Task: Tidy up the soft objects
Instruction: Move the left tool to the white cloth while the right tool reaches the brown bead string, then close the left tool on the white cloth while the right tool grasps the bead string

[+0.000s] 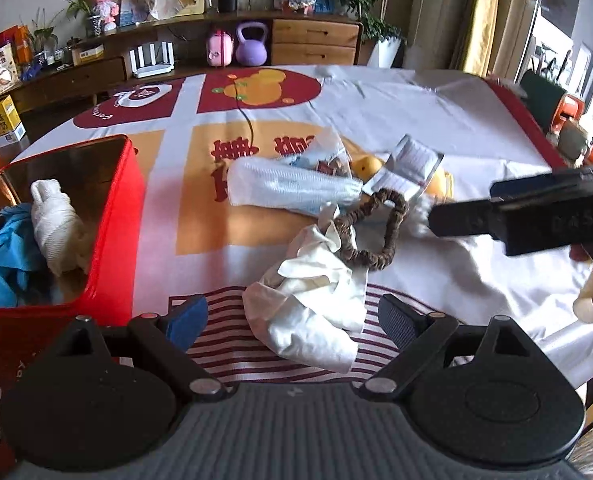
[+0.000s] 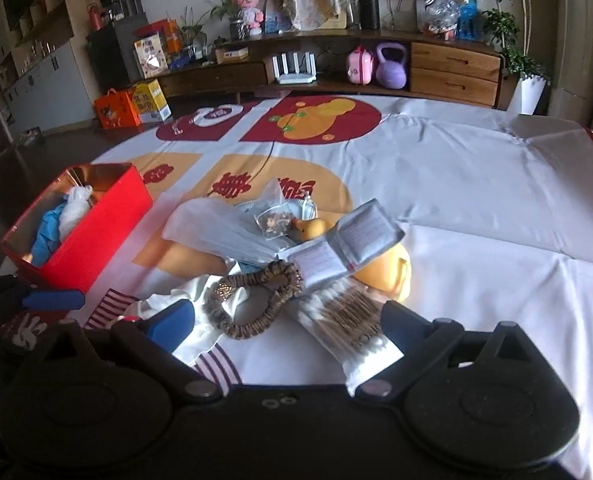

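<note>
A pile of soft things lies on the printed tablecloth. A crumpled cream cloth (image 1: 316,300) lies between the open fingers of my left gripper (image 1: 296,320). A brown scrunchie loop (image 1: 376,232) rests on its far edge, and shows in the right wrist view (image 2: 256,300) too. Behind lie a white-blue folded towel (image 1: 292,190), a yellow duck toy (image 2: 314,229) and a silver pouch (image 2: 360,236). A red box (image 1: 112,216) at left holds a white cloth roll (image 1: 54,228) and a blue cloth (image 1: 6,256). My right gripper (image 2: 292,324) is open over the scrunchie and a striped white sock (image 2: 352,320).
A clear plastic bag (image 2: 232,232) covers part of the pile. A wooden sideboard (image 2: 452,68) with a purple kettlebell (image 2: 392,66) stands beyond the table's far edge. The right gripper's body (image 1: 536,216) reaches in from the right in the left wrist view.
</note>
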`<state>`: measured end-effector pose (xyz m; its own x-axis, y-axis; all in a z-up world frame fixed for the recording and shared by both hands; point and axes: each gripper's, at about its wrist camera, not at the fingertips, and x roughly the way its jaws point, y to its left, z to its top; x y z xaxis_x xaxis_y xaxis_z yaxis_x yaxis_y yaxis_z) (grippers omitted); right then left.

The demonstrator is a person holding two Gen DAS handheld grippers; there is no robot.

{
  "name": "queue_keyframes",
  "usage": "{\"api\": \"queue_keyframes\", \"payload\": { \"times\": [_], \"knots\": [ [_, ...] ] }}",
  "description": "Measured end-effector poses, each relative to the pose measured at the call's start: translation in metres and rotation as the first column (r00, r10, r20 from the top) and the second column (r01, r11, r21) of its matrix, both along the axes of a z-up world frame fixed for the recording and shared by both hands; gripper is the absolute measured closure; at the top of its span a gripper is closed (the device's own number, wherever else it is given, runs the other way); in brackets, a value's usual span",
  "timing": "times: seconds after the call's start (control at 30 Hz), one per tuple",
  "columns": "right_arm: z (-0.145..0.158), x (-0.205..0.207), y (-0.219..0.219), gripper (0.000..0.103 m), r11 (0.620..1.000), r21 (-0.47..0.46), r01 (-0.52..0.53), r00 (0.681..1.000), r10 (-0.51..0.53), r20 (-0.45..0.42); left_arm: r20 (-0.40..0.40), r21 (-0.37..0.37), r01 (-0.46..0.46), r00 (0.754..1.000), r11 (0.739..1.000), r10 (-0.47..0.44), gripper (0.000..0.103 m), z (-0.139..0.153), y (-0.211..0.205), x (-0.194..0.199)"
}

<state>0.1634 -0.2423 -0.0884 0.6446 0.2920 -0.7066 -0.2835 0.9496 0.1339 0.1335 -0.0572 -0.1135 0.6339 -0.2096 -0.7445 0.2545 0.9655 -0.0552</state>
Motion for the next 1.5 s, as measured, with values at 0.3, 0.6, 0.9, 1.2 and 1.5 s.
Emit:
{"api": "queue_keyframes", "payload": {
  "times": [0.3,0.6,0.9,1.2,1.5],
  "knots": [
    [-0.017,0.030,0.020,0.020,0.999,-0.027,-0.029,0.999,0.028,-0.036,0.007,0.037,0.043,0.999,0.998,-0.043,0.010,-0.020,-0.008,0.008],
    [-0.028,0.047,0.035,0.048,0.997,-0.062,-0.043,0.998,0.040,-0.046,0.005,0.057,0.057,0.998,0.997,-0.058,0.011,-0.032,-0.011,0.015],
    [-0.037,0.048,0.041,0.074,0.990,-0.137,-0.031,0.999,0.025,-0.044,0.026,0.075,0.064,0.997,0.995,-0.066,0.021,-0.035,-0.012,0.017],
    [-0.036,0.045,0.039,0.092,0.987,-0.163,-0.006,1.000,0.002,-0.021,0.036,0.094,0.073,0.996,0.993,-0.076,0.071,-0.028,-0.014,0.015],
    [-0.018,0.029,0.036,0.095,0.993,-0.115,0.004,1.000,-0.002,0.013,0.046,0.067,0.050,0.998,0.997,-0.053,0.088,-0.012,-0.005,0.010]
  ]
}}
